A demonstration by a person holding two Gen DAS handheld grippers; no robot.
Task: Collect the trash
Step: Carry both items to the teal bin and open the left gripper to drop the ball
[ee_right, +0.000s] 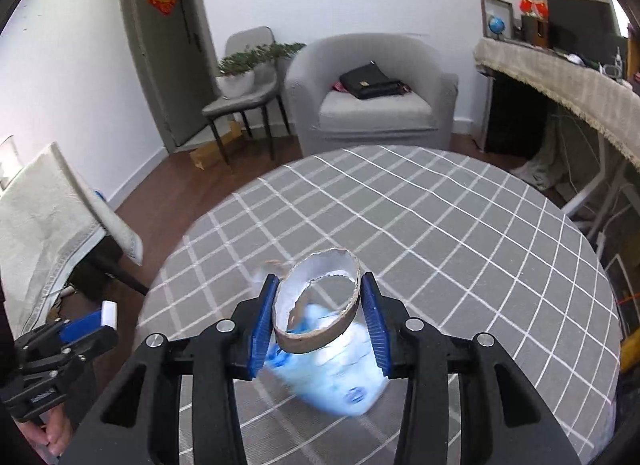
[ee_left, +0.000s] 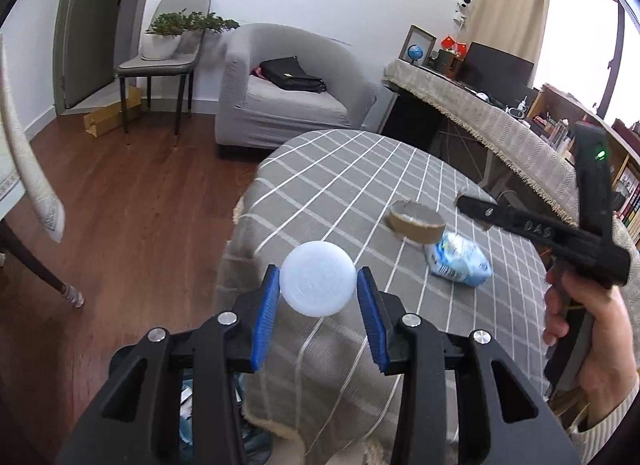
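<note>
White lid [ee_left: 318, 279]: clamped in left gripper [ee_left: 318, 289], lower centre.
Cardboard ring [ee_right: 316, 301]: pinched by right gripper [ee_right: 320, 305].
Risk: thin ring may buckle and drop onto surface [ee_right: 440, 225].

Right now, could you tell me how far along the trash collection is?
Nothing looks binned yet. In hand: the left gripper grips a white plastic lid, lifted off the table; the right gripper grips a cardboard tape ring. Left: the crumpled blue-and-white packet lies on the checked tablecloth.
</note>
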